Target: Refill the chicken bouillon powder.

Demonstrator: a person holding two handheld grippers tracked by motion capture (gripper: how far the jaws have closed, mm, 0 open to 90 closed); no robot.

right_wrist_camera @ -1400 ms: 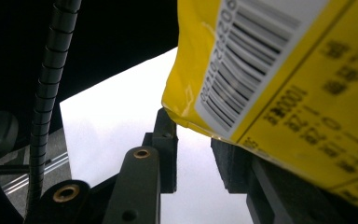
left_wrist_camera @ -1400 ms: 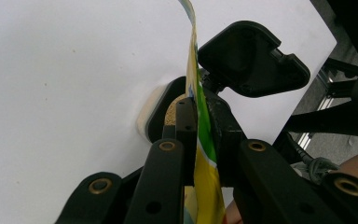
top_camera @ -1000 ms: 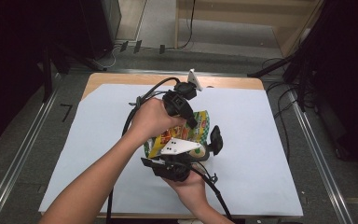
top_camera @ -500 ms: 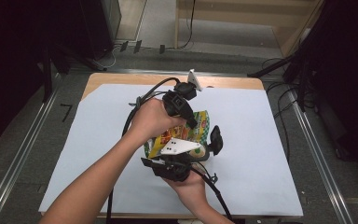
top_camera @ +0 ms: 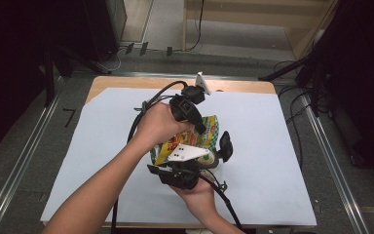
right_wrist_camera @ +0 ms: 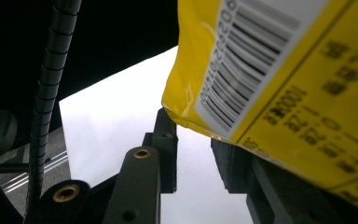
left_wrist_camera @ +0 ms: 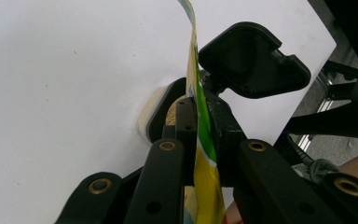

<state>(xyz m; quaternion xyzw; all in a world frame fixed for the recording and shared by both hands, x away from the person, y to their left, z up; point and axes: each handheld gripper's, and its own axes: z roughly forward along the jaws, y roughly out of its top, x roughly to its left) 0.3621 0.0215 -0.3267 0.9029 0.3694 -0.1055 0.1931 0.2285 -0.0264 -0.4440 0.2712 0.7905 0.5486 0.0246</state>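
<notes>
yellow snack bag [left_wrist_camera: 200, 154] in left gripper [left_wrist_camera: 196, 135] (jaws pinched tight)

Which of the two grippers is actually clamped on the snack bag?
The left gripper: in its own view its jaws pinch the thin edge of the yellow-green snack bag. The right gripper has a visible gap between its jaws, with the bag hanging over one of them.

snack bag [top_camera: 195, 139] between two claws, above table [top_camera: 282, 161]
</notes>
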